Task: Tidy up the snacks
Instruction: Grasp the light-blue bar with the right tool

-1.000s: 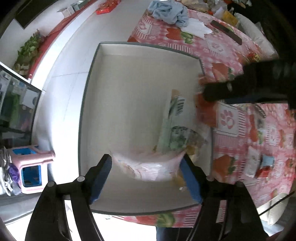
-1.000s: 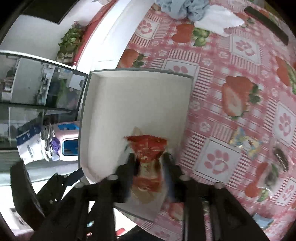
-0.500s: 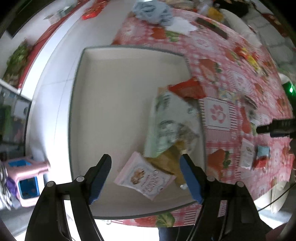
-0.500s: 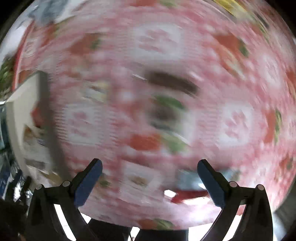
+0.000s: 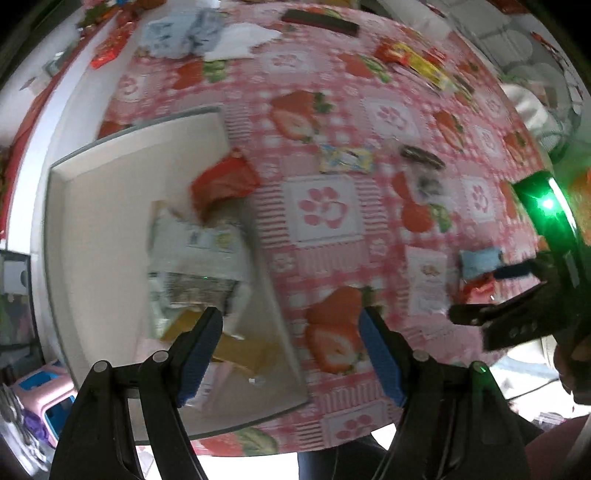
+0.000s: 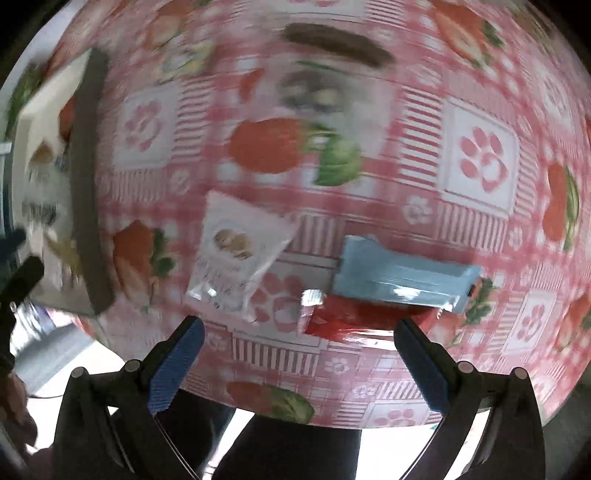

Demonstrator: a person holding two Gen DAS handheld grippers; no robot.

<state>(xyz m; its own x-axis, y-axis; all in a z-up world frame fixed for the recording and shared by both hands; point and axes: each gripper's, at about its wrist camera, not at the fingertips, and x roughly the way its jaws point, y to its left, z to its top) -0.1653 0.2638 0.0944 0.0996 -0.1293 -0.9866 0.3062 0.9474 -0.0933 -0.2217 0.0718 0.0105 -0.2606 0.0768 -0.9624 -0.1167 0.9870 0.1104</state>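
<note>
Snacks partly sorted: several packets piled along the right side of the white tray (image 5: 96,206), among them a red packet (image 5: 223,181) at the far end against the rim, a pale printed bag (image 5: 199,251) below it, and a yellow-brown packet (image 5: 240,350) nearest the camera. Still loose on the pink strawberry tablecloth (image 5: 325,258) of the desk: a white nut packet (image 6: 236,254), a light blue packet (image 6: 402,275) lying partly over a red wrapper (image 6: 354,319), a small yellow packet (image 5: 345,159) and a dark wrapper (image 5: 421,157) further out, plus a row of red and yellow packets (image 5: 417,61) near the far edge. Left hand-held gripper (image 5: 291,339) spread wide with nothing between its blue pads, hanging above the tray's right rim and the cloth beside it. Right hand-held gripper (image 6: 295,360) likewise released and empty, poised over the near edge of the desk, with the white packet and the blue-and-red pair just ahead of its fingers. Right-wrist view smeared by motion, far snacks hard to make out. Blue cloth (image 5: 184,31) and a dark flat bar (image 5: 319,20) at the far end of the desk.
</note>
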